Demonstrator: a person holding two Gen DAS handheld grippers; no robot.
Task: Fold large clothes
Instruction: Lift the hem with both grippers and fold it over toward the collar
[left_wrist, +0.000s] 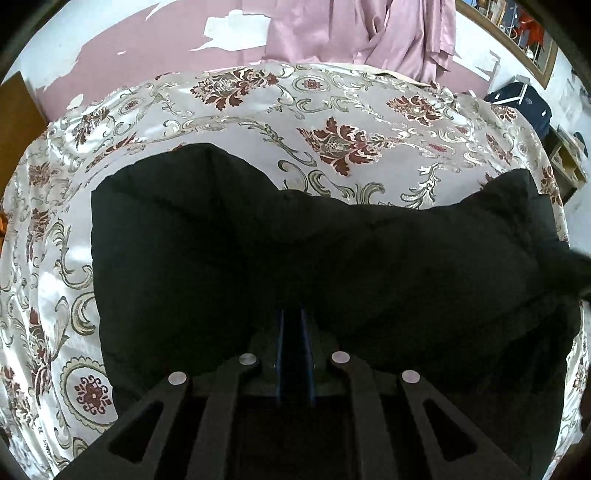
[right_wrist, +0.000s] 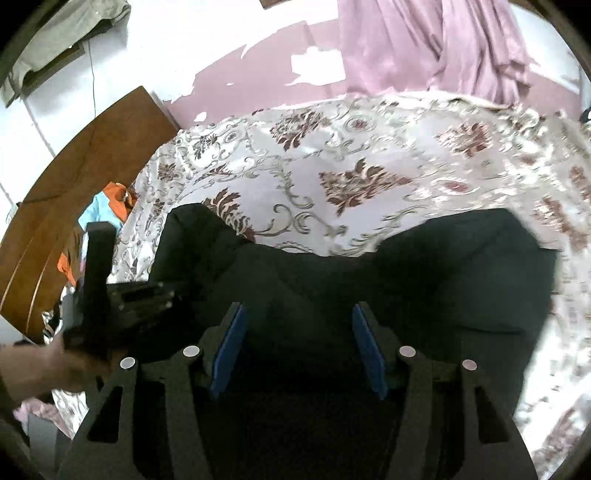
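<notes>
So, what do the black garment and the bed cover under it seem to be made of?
The black garment looks like a padded, matte synthetic, maybe a quilted jacket: it lies in thick, puffy folds and gives no shine. The floral bed cover looks like satin or brocade: it is glossy, with bright highlights and a woven-looking maroon and gold pattern. Neither weave is sharp enough to be sure.
</notes>
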